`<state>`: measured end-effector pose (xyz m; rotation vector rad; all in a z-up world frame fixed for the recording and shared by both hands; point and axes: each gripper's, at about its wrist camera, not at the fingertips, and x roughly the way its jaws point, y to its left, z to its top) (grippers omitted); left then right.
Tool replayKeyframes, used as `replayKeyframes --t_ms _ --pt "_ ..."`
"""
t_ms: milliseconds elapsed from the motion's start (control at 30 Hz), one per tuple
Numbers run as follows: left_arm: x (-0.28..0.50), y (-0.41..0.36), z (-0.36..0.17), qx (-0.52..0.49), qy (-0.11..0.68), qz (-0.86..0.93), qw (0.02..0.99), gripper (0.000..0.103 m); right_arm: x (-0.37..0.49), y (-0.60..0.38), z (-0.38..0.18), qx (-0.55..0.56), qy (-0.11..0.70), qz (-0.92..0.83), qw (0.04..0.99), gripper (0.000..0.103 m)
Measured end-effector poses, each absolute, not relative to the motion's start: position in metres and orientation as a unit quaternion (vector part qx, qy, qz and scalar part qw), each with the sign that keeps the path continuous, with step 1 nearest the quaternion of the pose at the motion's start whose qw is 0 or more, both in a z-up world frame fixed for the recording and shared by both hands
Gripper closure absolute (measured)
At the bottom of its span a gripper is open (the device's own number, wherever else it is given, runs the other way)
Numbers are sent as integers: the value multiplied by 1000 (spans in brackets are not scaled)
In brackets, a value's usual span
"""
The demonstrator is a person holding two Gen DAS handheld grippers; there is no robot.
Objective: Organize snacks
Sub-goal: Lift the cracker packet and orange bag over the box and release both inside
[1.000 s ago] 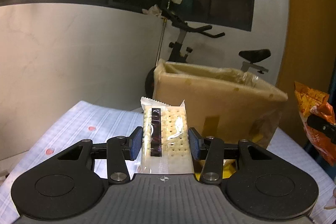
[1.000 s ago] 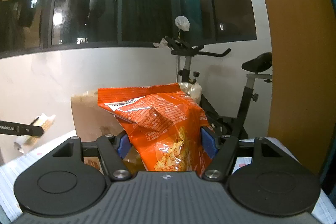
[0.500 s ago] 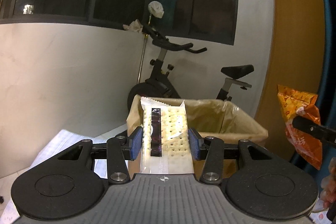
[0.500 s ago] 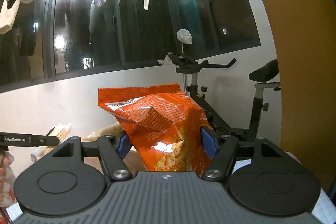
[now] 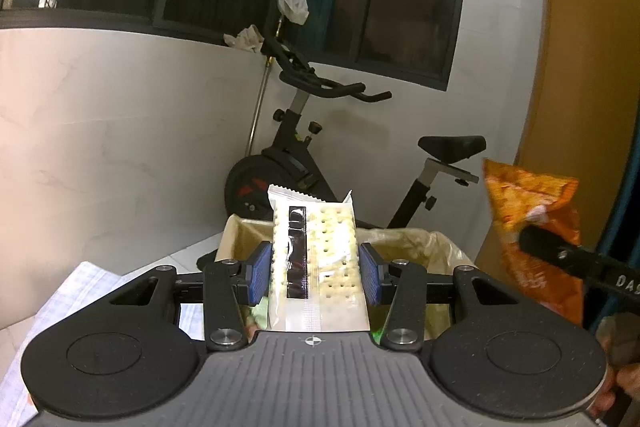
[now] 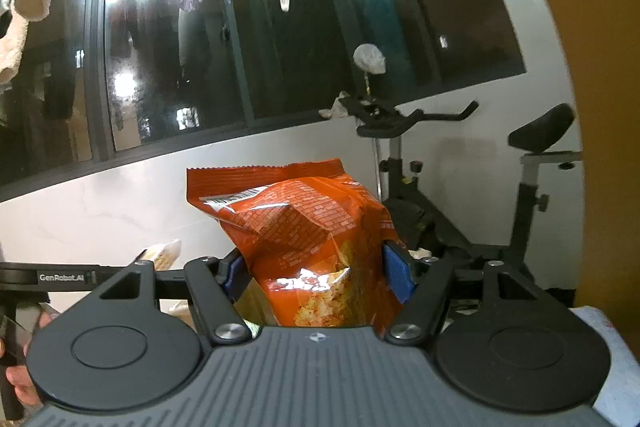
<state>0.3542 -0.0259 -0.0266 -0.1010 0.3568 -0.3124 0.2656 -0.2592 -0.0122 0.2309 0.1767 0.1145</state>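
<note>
Left claw [image 5: 316,273] clamped on upright cracker pack [image 5: 316,263], directly over lined box [image 5: 416,251]; right claw [image 6: 316,273] gripping chip bag [image 6: 312,247], off right.

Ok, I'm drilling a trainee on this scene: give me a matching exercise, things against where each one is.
1. cracker pack
2. chip bag
3. box
4. exercise bike

A. against the wall
B. between the right gripper's fingers
C. just beyond the cracker pack
D. between the left gripper's fingers

Pairs: 1-D, 2-B, 3-C, 4-A
</note>
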Motion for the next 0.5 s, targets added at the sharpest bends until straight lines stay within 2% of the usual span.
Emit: replayKeyframes --t_ms 167,500 --pt "396 -39 -34 -36 207 -152 966 54 319 -252 -14 116 130 72 982 34" --pt "441 -42 -68 2 275 -134 952 54 394 -249 -57 106 270 41 956 34"
